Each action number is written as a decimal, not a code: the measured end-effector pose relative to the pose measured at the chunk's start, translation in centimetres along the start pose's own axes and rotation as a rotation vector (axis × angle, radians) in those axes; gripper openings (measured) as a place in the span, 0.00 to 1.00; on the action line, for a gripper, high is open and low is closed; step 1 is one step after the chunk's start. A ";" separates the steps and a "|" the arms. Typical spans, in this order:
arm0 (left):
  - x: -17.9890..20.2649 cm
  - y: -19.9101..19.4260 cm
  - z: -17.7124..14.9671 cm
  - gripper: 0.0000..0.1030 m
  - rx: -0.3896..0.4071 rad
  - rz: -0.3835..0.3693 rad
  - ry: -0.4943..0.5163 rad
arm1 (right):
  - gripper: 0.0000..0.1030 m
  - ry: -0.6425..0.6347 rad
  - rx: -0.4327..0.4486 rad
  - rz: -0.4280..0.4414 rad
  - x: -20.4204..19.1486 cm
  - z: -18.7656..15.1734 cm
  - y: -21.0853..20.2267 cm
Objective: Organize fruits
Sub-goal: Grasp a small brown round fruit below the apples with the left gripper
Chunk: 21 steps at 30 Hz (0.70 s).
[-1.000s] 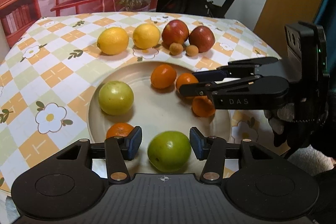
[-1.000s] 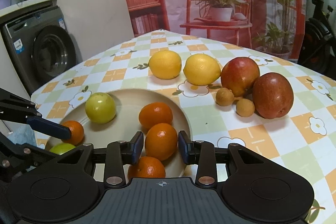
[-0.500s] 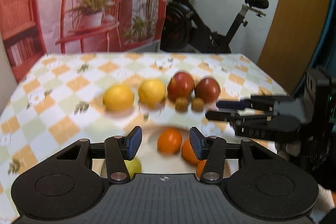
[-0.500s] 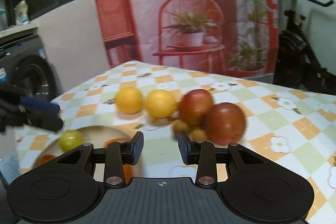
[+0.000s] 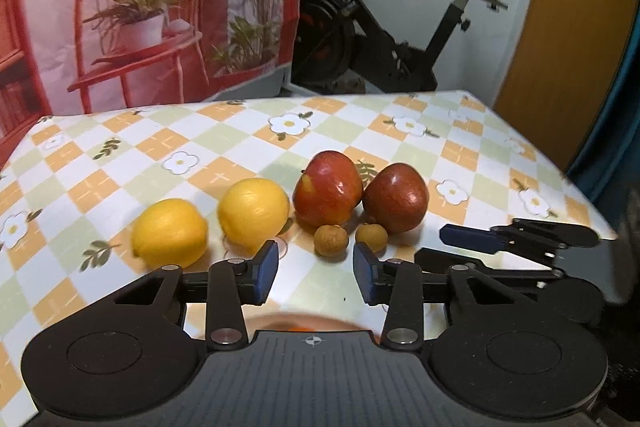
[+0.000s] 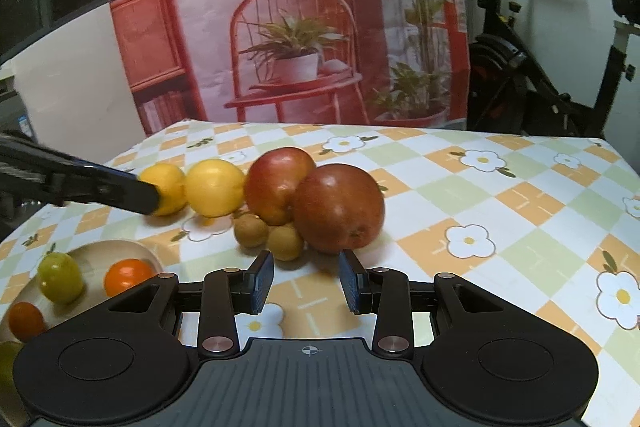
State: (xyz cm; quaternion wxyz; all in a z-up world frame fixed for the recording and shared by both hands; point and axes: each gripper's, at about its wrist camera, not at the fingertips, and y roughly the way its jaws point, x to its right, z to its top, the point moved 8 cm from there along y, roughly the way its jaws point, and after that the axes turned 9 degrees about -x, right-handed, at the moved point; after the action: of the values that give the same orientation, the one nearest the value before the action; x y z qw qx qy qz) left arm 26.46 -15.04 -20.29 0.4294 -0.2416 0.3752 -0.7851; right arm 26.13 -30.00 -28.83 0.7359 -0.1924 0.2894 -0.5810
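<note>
Two lemons (image 5: 170,233) (image 5: 254,211), two red apples (image 5: 328,189) (image 5: 396,197) and two small brown longans (image 5: 331,238) (image 5: 371,237) lie in a row on the checked tablecloth. My left gripper (image 5: 315,277) hovers just short of the longans; its jaws are closing with nothing between them. My right gripper (image 6: 306,279) is open by a narrow gap and empty, its tips just before the nearer apple (image 6: 338,211) and a longan (image 6: 285,242). It also shows in the left wrist view as the right gripper (image 5: 436,247), to the right of the longans.
A beige plate (image 6: 116,245) at the lower left holds a green fruit (image 6: 60,277) and oranges (image 6: 128,275). The left gripper (image 6: 144,197) reaches in front of a lemon (image 6: 168,187). An exercise bike (image 5: 400,39) and a printed backdrop stand behind the table.
Both grippers have moved off the plate toward the row of fruit. The left one no longer frames the green fruit and its jaws have narrowed. The right one left the orange behind.
</note>
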 end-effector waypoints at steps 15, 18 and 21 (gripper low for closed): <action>0.3 5.7 1.0 0.42 -0.097 -0.005 0.004 | 0.33 0.045 0.008 0.048 0.2 -0.5 0.5; 0.5 6.3 0.9 0.42 -0.109 -0.004 0.014 | 0.33 0.053 0.007 0.058 0.4 -0.5 0.5; 0.6 6.6 1.0 0.42 -0.113 0.000 0.019 | 0.33 0.060 0.006 0.064 0.5 -0.6 0.5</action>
State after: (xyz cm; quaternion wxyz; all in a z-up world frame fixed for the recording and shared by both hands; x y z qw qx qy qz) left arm 30.11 -18.23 -24.98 0.4117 -0.2580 0.4230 -0.7649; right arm 26.21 -30.34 -29.67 0.7457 -0.1630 0.3156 -0.5637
